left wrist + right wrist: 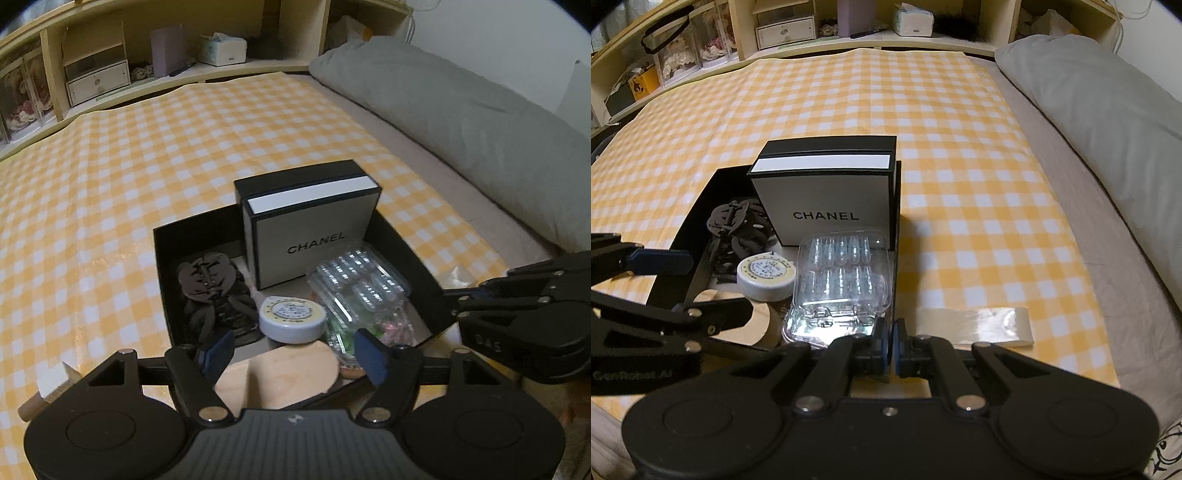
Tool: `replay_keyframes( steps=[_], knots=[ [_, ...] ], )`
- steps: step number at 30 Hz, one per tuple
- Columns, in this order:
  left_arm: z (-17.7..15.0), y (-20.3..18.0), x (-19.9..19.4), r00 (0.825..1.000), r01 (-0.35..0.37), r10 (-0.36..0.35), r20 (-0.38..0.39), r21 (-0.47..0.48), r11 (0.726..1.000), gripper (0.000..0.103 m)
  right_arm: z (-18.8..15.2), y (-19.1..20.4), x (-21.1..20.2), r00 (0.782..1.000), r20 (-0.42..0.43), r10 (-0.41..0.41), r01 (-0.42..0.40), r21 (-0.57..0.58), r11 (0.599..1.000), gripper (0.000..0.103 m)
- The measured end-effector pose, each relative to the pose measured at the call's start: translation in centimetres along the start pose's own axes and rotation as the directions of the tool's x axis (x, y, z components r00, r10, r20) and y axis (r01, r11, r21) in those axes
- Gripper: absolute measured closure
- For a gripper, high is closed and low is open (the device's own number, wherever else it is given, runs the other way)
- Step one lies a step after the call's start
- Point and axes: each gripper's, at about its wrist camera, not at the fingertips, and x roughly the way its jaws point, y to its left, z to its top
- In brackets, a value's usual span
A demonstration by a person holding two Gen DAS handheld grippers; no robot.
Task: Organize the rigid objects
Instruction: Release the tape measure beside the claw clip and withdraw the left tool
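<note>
Left wrist view: the left gripper [295, 350] hangs with its blue pads apart and nothing between them, just above the near end of the open black cardboard tray [162, 266] on the yellow-and-white checked cloth [184, 147]. Inside the tray, the cream box with black edges and CHANEL lettering [310, 240] stands upright against the far wall. The brown plastic hair claws [214, 291] lie at the tray's left side, the round white tape-measure case [291, 319] sits mid-tray, the clear plastic blister case of small tips [360, 280] lies at the right, and a round pale wooden piece [295, 369] rests at the near end.

Right wrist view: the right gripper [889, 345] has its pads together at the tray's near right corner; whether they pinch the wall I cannot tell. The blister case [842, 273] probably handles light, slick and crushable, so hold its rim edges gently. The tape-measure case [764, 277] looks stiff and best pinched across its rounded sides
</note>
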Motion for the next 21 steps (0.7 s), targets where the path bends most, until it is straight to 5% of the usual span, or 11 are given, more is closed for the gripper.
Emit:
replay_keyframes(
  steps=[5, 21],
  knots=[
    [0.2, 0.3, 1.7, 0.998, 0.006, -0.009, -0.067, -0.045, 0.999, 0.098, 0.0, 0.0, 0.0, 1.000, 0.000, 0.000, 0.000, 0.001, 1.000, 0.099],
    [1.4, 1.0, 5.0, 0.998, 0.014, -0.018, -0.052, -0.078, 0.997, 0.097, 0.0, 0.0, 0.0, 1.000, -0.004, 0.001, -0.001, 0.002, 1.000, 0.099]
  ],
)
